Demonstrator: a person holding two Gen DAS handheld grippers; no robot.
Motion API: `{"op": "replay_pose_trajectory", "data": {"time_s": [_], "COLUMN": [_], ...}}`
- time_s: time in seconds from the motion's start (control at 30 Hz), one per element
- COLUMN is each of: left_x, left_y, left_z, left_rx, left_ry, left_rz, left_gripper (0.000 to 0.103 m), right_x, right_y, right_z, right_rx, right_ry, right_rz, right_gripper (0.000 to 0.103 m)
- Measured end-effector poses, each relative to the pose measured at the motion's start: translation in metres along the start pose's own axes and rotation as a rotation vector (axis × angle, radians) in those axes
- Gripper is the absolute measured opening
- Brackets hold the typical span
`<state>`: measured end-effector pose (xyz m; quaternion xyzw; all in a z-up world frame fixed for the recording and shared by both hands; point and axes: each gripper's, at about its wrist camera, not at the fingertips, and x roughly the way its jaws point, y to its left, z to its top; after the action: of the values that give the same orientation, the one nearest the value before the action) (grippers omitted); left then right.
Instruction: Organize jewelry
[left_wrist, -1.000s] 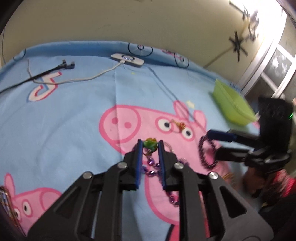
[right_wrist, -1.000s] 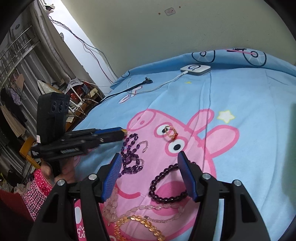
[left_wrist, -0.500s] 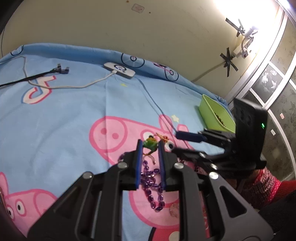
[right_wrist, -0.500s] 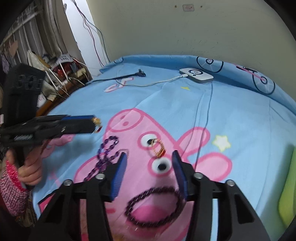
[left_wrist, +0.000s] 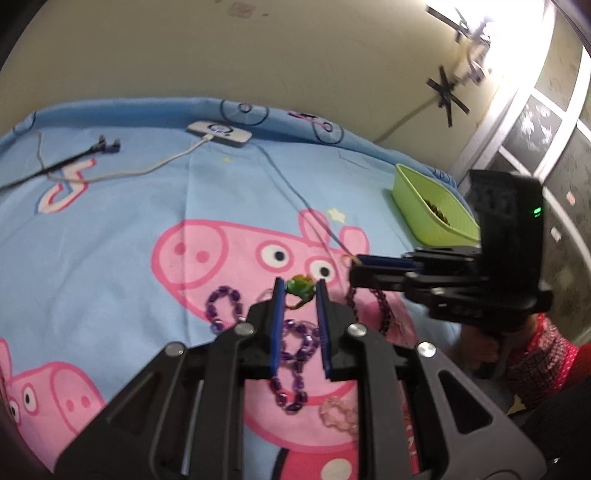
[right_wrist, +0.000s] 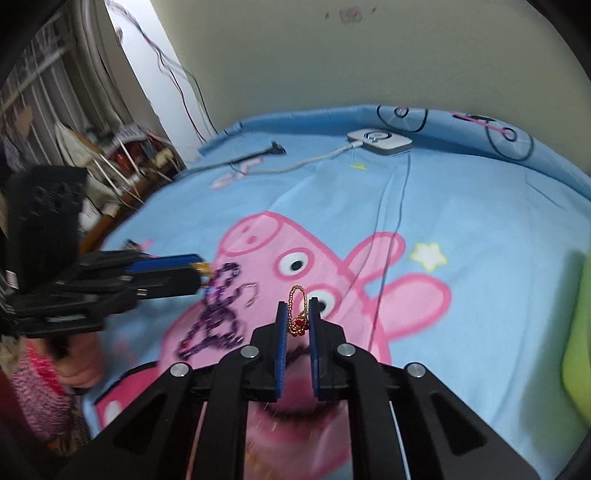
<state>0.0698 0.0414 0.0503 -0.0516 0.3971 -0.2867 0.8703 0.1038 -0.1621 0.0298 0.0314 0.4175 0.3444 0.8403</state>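
My left gripper (left_wrist: 300, 285) is shut on a small green ornament (left_wrist: 298, 287), held just above the blue cartoon-pig bedsheet (left_wrist: 129, 206). Below it lie a purple bead necklace (left_wrist: 295, 350), a pale pink bracelet (left_wrist: 338, 411) and a dark bead bracelet (left_wrist: 380, 306). My right gripper (right_wrist: 298, 304) is shut on a gold beaded ring with a red stone (right_wrist: 297, 317), whose loop sticks up past the pads. Each gripper shows in the other's view: the right gripper (left_wrist: 356, 264) from the right, the left gripper (right_wrist: 201, 271) from the left, beside the purple necklace (right_wrist: 218, 317).
A lime green bin (left_wrist: 432, 210) with some beads inside sits on the sheet's right side, also seen as the green bin (right_wrist: 580, 332). A white charger box (left_wrist: 219, 131) with its cable and a black cable (left_wrist: 107, 146) lie near the far wall. Clutter (right_wrist: 122, 155) stands off the bed's left.
The right jaws went from wide to shut around the gold ring that lay on the pig's eye. The left gripper shifted a little with the green ornament still in it.
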Motion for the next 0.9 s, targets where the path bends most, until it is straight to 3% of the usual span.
{"op": "replay_pose_trajectory", "data": {"time_s": [0.23, 0.5, 0.73, 0.9], "left_x": [0.005, 0.038, 0.103, 0.147], "left_y": [-0.044, -0.101, -0.171, -0.195], "left_z": [0.005, 0.042, 0.086, 0.098], "left_rx": [0.128, 0.187, 0.249, 0.256], "left_ry": [-0.013, 0.006, 0.061, 0.121], "left_rz": [0.011, -0.099, -0.22, -0.221], "left_gripper": [0.015, 0.015, 0.015, 0.016], "right_x": [-0.055, -0.119, -0.158, -0.161], "right_y": [-0.014, -0.065, -0.122, -0.15], "right_z": [-0.019, -0.034, -0.052, -0.062], "right_rx": [0.064, 0.17, 0.292, 0.368], "right_ry": [-0.118, -0.282, -0.387, -0.432], "right_rz": [0.012, -0.087, -0.201, -0.241], "right_gripper": [0.0, 0.0, 0.0, 0.0]}}
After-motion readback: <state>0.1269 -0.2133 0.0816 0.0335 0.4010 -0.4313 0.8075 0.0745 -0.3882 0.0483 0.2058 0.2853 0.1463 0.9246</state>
